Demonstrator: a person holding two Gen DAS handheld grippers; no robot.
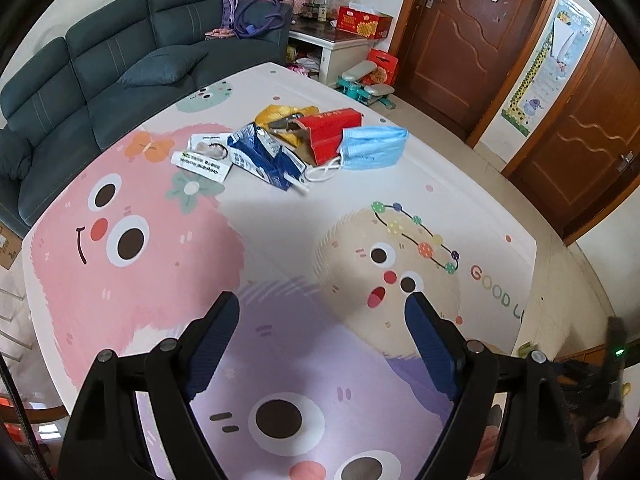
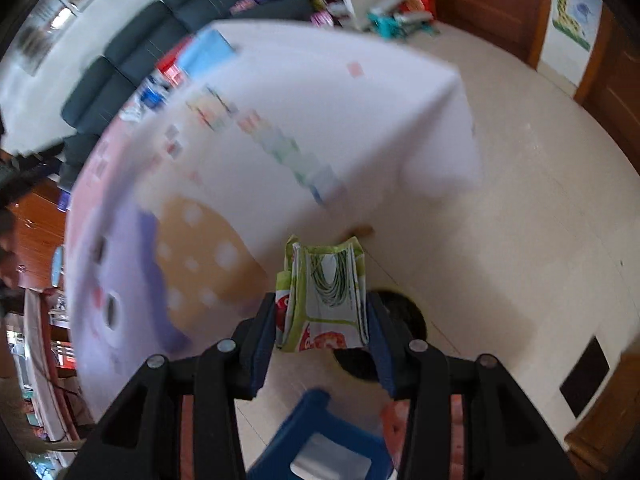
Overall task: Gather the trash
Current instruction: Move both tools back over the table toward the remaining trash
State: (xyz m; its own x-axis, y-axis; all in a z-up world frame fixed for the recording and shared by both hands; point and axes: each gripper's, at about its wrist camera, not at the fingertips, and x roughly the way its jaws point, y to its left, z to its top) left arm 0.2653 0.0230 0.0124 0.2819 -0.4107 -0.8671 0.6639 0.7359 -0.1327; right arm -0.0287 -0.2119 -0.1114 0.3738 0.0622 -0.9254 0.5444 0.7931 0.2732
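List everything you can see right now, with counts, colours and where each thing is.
face mask: one, light blue, right end of the trash pile on the table
red carton: one, red, beside the mask
blue-and-white carton: one, flattened, pile middle
white packet: one, white, pile's left end
yellow wrapper: one, behind the pile
snack wrapper: one, green and white, in the right gripper
sofa: one, dark green, behind the table
doors: two, brown, right
left gripper: open, empty
right gripper: shut on the wrapper
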